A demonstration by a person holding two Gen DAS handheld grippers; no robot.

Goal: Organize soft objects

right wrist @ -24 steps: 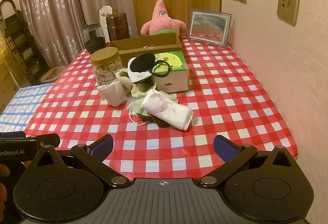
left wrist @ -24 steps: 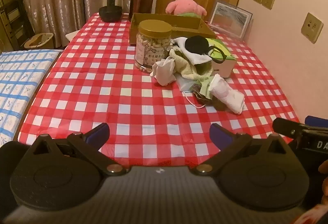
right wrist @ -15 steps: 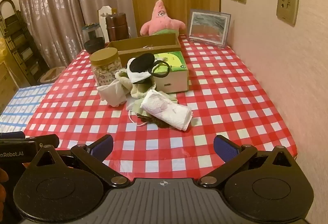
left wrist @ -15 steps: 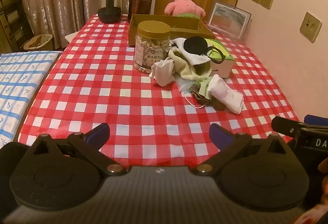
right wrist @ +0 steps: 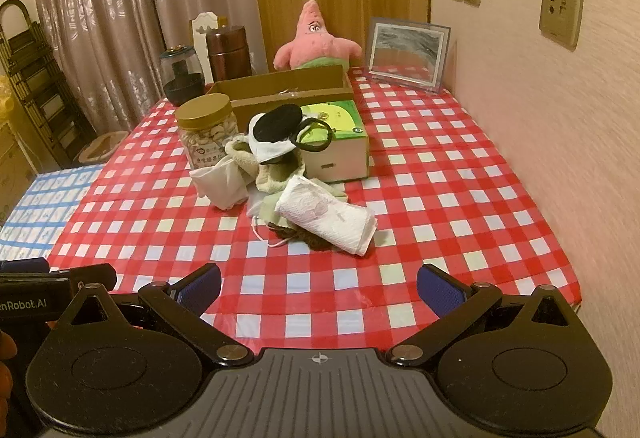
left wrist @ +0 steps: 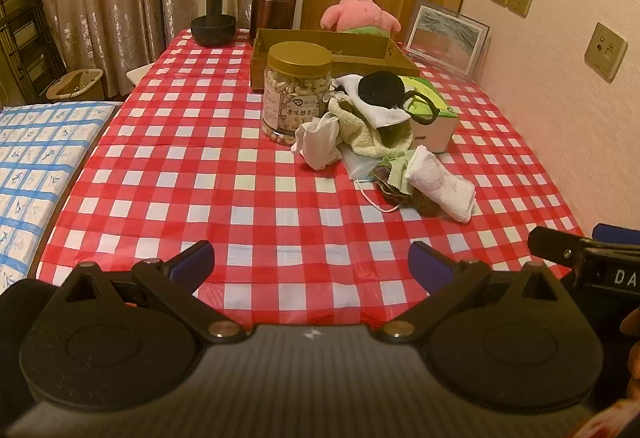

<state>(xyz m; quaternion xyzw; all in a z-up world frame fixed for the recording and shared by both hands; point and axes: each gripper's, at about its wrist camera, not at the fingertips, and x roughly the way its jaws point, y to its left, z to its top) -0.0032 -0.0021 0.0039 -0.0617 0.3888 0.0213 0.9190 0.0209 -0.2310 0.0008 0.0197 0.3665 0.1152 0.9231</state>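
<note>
A heap of soft things lies mid-table: a rolled white towel [left wrist: 440,187] [right wrist: 328,215], a crumpled white cloth [left wrist: 320,141] [right wrist: 220,181], a cream fleece cloth [left wrist: 368,135] [right wrist: 272,169], a black-and-white eye mask [left wrist: 380,89] [right wrist: 276,129], a face mask with loops [left wrist: 362,173] and a green cloth [left wrist: 394,173]. An open cardboard box [left wrist: 332,49] [right wrist: 280,89] stands behind them. My left gripper [left wrist: 310,264] and right gripper [right wrist: 318,288] are both open and empty, above the near table edge, well short of the heap.
A red checked cloth covers the table [left wrist: 200,177] [right wrist: 460,177]. A gold-lidded snack jar [left wrist: 298,89] [right wrist: 208,131], a green-topped tissue box [left wrist: 434,117] [right wrist: 340,145], a pink star plush [left wrist: 360,3] [right wrist: 314,41], a framed picture [left wrist: 446,37] [right wrist: 408,53], a glass jar [left wrist: 213,15] and a brown canister [left wrist: 274,7] stand around. The wall is right.
Both grippers stay open; the left view has shifted only slightly toward the table. Nothing on the table has moved.
</note>
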